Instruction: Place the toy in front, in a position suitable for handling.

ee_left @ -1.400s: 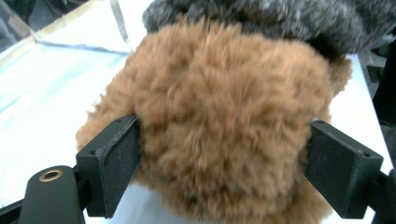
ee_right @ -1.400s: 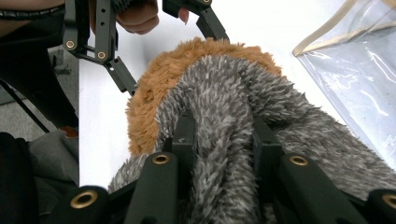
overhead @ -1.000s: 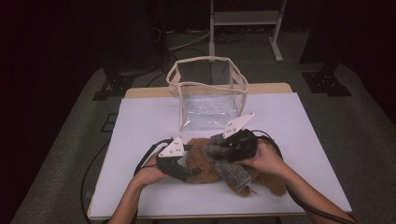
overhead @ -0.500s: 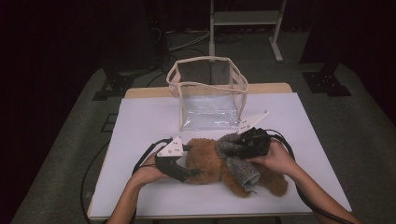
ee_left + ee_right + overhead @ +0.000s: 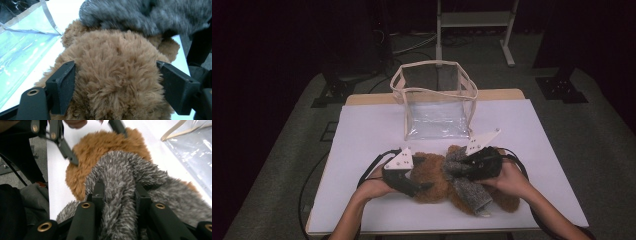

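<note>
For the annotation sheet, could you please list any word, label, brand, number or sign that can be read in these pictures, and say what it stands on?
No text can be read in any view.
Brown plush toy: plain fur; no tag seen.
Grey fuzzy fabric: a small pale tab at its near end, too small to tell whether printed.
Clear bag: beige trim, no print seen.
Grey three-cornered plates: holes only, no marking.

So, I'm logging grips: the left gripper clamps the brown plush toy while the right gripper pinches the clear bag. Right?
Not quite. The right gripper pinches the grey fuzzy cloth, not the clear bag, as the right gripper view shows. The left gripper does clamp the brown plush toy.
</note>
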Motion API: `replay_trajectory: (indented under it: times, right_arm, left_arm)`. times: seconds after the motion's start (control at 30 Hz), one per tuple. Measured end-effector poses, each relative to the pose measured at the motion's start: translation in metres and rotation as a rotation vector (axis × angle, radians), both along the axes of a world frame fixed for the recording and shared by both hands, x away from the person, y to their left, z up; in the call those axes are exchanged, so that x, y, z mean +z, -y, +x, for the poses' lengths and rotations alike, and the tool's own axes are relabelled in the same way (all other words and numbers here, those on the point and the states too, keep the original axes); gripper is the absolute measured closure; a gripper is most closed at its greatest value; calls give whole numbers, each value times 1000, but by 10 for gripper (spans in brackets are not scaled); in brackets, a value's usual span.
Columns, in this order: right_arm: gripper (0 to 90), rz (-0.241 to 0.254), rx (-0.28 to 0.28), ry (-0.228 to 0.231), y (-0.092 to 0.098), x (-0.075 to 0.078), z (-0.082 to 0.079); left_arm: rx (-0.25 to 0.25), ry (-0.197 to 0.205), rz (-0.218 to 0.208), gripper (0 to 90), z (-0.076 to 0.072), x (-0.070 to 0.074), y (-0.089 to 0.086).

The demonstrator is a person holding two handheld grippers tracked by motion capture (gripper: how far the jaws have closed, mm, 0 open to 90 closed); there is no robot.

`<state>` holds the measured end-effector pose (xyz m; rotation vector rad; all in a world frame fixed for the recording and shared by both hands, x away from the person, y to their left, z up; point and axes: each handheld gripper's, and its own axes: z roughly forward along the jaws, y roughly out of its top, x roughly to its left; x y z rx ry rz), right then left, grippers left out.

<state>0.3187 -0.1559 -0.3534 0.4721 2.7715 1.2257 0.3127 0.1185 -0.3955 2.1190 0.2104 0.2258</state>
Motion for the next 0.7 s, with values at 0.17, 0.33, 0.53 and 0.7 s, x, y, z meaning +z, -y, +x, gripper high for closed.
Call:
replay_trajectory:
  times: [0.17, 0.33, 0.53, 0.7]
  right_arm:
    - [682, 9, -24, 16, -2, 7, 15]
    - [681, -6, -26, -1, -1, 0, 19]
    - [680, 10, -67, 1, 22, 3, 11]
    - [680, 47, -102, -23, 39, -1, 11]
  left_arm:
    - [-17, 9, 25, 216, -2, -1, 0]
    - [-25, 13, 29, 216, -4, -2, 0]
    - [-29, 12, 31, 216, -4, -2, -1]
    - [-36, 18, 29, 210, -2, -1, -1]
